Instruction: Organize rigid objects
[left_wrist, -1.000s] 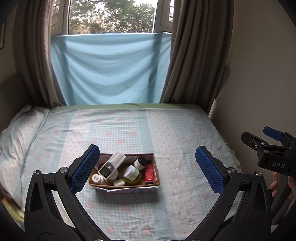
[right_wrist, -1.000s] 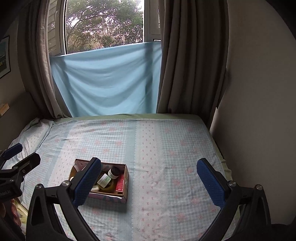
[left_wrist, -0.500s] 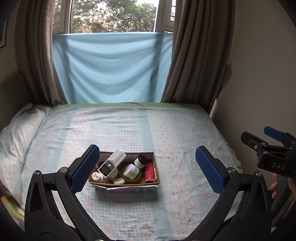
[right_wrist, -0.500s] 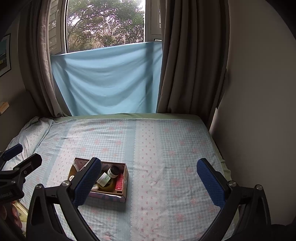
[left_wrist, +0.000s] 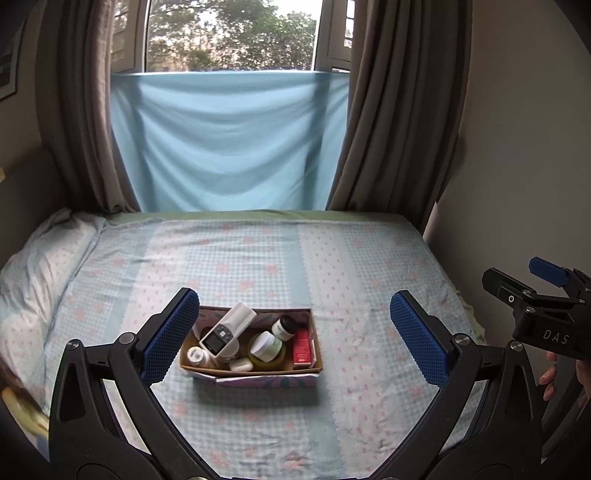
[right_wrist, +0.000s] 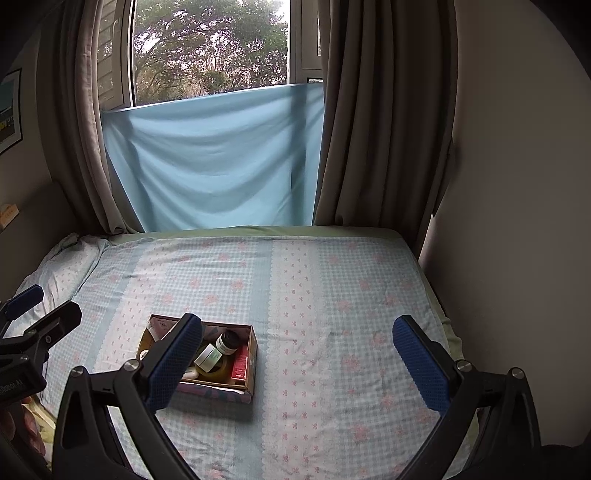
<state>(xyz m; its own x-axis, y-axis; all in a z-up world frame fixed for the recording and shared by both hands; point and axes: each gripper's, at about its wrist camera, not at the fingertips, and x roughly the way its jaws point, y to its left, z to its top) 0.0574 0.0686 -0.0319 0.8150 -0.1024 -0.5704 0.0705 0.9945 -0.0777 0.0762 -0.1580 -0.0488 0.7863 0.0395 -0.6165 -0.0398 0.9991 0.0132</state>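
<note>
Nearest in the left wrist view, the left gripper (left_wrist: 293, 336) is seen with its blue-padded fingers (left_wrist: 170, 335) spread wide, nothing held between them. In the right wrist view the right gripper (right_wrist: 295, 362) is likewise seen with its fingers (right_wrist: 419, 363) spread wide and empty. Each gripper is also glimpsed at the edge of the other's view, the right one at the far right of the left view and the left one at the far left of the right view.

Just beyond the fingers, a shallow cardboard box (left_wrist: 251, 369) is set on the bed (left_wrist: 332, 266), on the near half of the checked, flower-printed sheet and left of its middle. Inside it several rigid things are packed together: a white handheld device (left_wrist: 227, 329) with a small screen is leaned across the left part, a white-lidded jar (left_wrist: 265, 346) is placed near the middle, a dark-capped bottle (left_wrist: 283, 326) is tilted behind the jar, and a red carton (left_wrist: 301, 346) is laid along the right wall. A small white bottle (left_wrist: 195, 355) is seen in the near left corner.

To the left, a pillow (left_wrist: 40, 258) is laid along the edge of the bed. At the far end a light blue cloth (left_wrist: 229, 140) is hung across the lower window (left_wrist: 229, 33), flanked by brown curtains (left_wrist: 399, 110).
</note>
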